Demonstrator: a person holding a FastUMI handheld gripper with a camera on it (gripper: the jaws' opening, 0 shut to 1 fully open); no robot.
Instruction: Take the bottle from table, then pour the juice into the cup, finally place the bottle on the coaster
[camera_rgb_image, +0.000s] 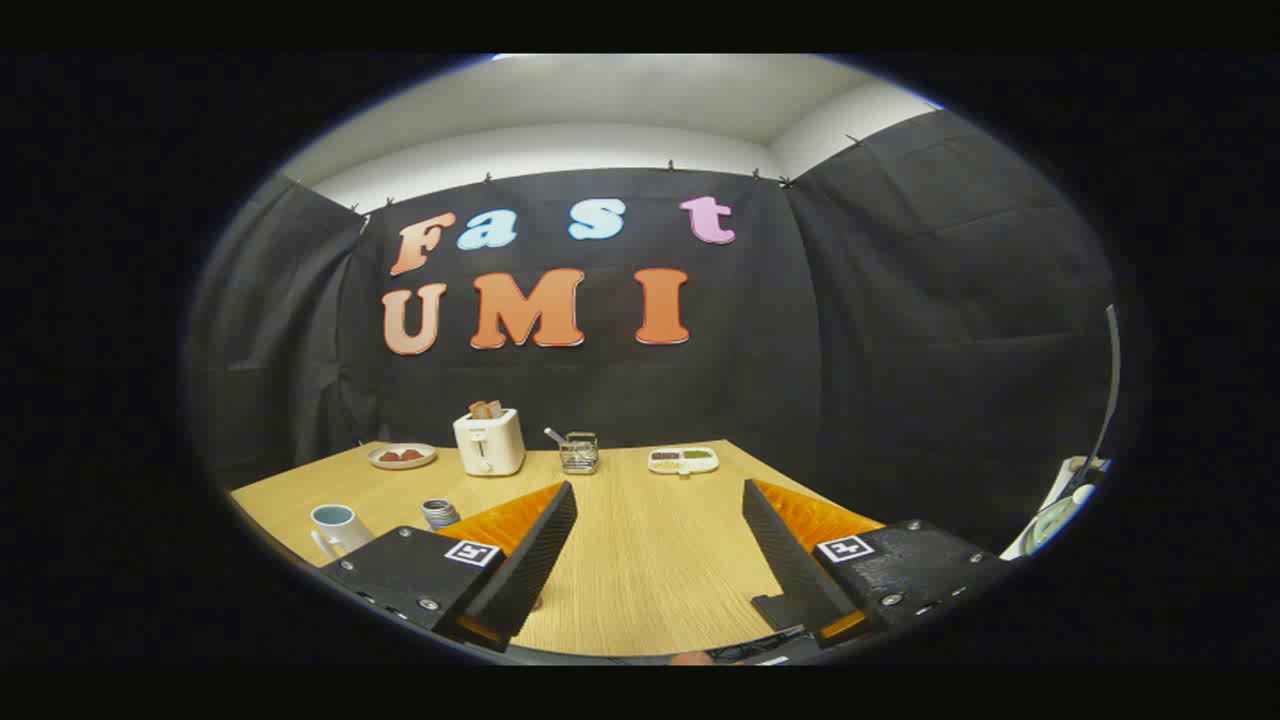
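The hand-held gripper (660, 545) has its two black and orange fingers (535, 540) spread wide apart, with nothing between them but the bare, light wooden counter (650, 560). Just beside the left finger stands a small grey bottle (439, 513). A white cup with a handle (335, 528) is near it, further left. Beyond the fingers sit a white toaster (489, 441), a small plate (402, 456), a wire basket (579, 452) and a white tray (683, 460).

A wooden table (640, 560) is carrying a mug (335, 527), a bottle (439, 513), a plate (402, 456), a toaster (489, 442), a wire basket (579, 453) and a tray (683, 460); the gripper (660, 545) is hovering spread over it.
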